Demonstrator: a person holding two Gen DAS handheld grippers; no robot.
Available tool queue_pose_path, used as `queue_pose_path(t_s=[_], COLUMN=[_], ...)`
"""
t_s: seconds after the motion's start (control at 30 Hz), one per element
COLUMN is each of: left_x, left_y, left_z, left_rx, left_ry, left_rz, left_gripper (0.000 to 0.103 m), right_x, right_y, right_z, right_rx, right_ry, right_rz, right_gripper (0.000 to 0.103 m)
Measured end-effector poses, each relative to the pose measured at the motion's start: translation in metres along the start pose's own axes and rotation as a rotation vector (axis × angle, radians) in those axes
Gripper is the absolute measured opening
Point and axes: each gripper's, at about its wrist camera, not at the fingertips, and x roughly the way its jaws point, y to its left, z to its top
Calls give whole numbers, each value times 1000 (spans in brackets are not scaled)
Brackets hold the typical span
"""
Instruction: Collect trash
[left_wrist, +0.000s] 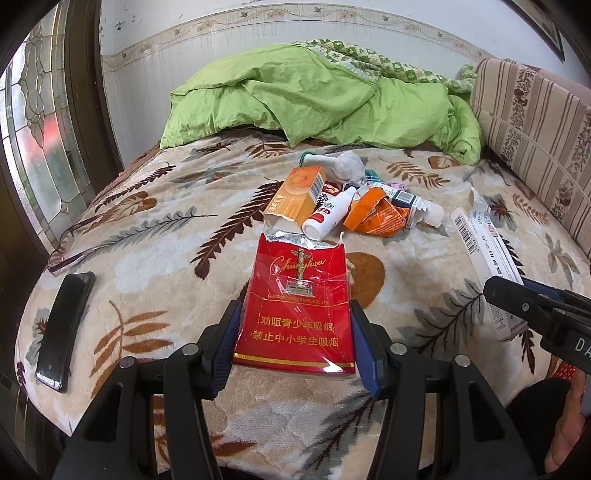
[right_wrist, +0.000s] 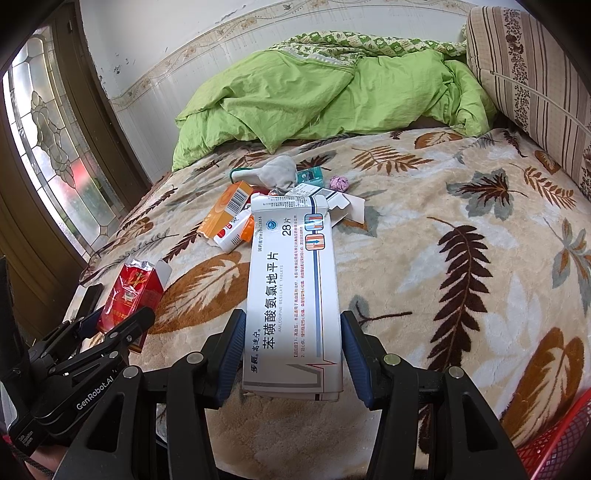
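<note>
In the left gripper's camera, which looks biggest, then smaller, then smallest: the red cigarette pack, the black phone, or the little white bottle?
1. Red cigarette pack, though it sits nearest the camera, which inflates it.
2. Black phone.
3. White bottle, lying farther back, so its true size against the phone is unsure.

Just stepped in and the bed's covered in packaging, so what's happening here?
A person is clearing trash off the leaf-patterned blanket. The left hand-held gripper holds a torn red cigarette pack; the right hand-held gripper holds a long white medicine box. More boxes and a small white bottle remain piled mid-bed.
</note>
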Motion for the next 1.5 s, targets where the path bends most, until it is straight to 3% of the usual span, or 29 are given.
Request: queue_pose_path(t_s=[0.4, 0.73, 1.2, 1.37, 1.5], left_x=[1, 2, 1, -8, -22], left_y=[0, 24, 24, 22, 9], left_z=[1, -3, -3, -4, 3], left_rx=[2, -30, -36, -33, -3], left_ry=[1, 4, 11, -3, -30], left_rz=[6, 81, 96, 47, -45], left_gripper=[54, 54, 54, 54, 54], right_x=[0, 0, 0, 0, -9], right_y=[0, 0, 0, -1, -12], right_z=[0, 0, 0, 1, 1], right_rx=[0, -1, -1, 7, 72], right_ry=[0, 0, 0, 0, 18], right_rz=[0, 0, 1, 6, 31], right_gripper=[55, 55, 55, 55, 55])
